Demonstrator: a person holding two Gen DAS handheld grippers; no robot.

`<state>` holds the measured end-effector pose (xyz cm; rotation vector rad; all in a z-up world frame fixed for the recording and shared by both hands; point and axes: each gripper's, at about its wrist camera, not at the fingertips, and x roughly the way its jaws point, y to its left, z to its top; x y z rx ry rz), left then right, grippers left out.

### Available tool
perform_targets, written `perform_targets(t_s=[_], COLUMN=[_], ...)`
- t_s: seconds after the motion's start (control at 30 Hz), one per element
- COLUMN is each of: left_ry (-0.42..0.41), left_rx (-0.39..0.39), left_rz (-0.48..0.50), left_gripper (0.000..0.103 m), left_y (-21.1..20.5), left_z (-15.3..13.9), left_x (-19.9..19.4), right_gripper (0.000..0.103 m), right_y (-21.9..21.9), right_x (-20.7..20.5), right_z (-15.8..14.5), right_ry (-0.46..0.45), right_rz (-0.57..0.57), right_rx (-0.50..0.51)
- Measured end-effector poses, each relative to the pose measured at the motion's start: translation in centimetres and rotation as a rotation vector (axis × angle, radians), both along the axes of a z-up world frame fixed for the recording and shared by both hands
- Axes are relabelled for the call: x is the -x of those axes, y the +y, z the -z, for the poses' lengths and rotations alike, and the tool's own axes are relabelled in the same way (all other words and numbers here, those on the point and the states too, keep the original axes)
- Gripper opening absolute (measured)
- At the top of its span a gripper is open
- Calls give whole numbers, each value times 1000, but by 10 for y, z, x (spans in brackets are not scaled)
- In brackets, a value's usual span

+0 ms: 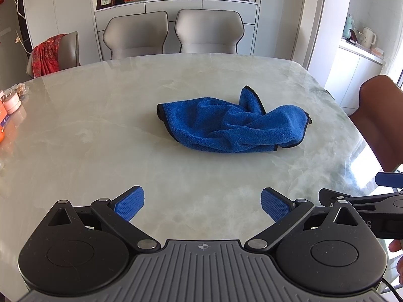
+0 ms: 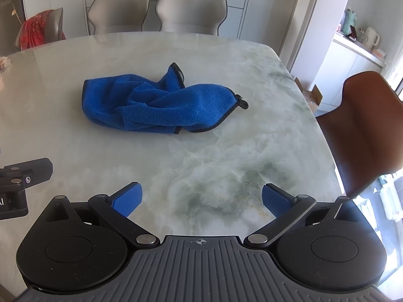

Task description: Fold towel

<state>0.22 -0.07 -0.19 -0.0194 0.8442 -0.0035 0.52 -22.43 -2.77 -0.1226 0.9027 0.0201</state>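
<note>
A blue towel point(image 1: 231, 125) with black trim lies crumpled in a heap on the marble table point(image 1: 100, 138). It also shows in the right wrist view point(image 2: 158, 103), with a small black loop at its right corner. My left gripper point(image 1: 202, 205) is open and empty, low over the table, well short of the towel. My right gripper point(image 2: 201, 201) is open and empty too, near the table's front edge, with the towel ahead and to the left. Part of the right gripper shows at the right edge of the left wrist view.
Two grey chairs point(image 1: 173, 32) stand behind the table and a brown chair point(image 2: 365, 125) at its right side. A chair with a red cloth point(image 1: 47, 55) stands at far left. Pink jars and packets point(image 1: 11, 103) sit at the table's left edge.
</note>
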Motion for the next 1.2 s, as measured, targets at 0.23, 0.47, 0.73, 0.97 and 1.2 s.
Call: perform_targets(t_s=[0.23, 0.47, 0.73, 0.97, 1.2], left_ry=[11, -1, -10, 31, 70], left_rx=[7, 10, 39, 190, 274], left_rz=[-3, 0, -8, -29, -72], left_gripper=[101, 101, 101, 100, 97], left_y=[2, 7, 21, 41, 64], left_z=[2, 2, 3, 16, 35], left_x=[-3, -12, -39, -72, -118], right_gripper=[102, 102, 102, 101, 85], right_y=[0, -9, -21, -39, -63], right_x=[-3, -1, -17, -45, -73], right_z=[1, -8, -12, -1, 15], right_ry=[2, -83, -154, -94, -45], right_rz=[1, -4, -70, -42, 3], right_rx=[-3, -23, -107, -283, -408])
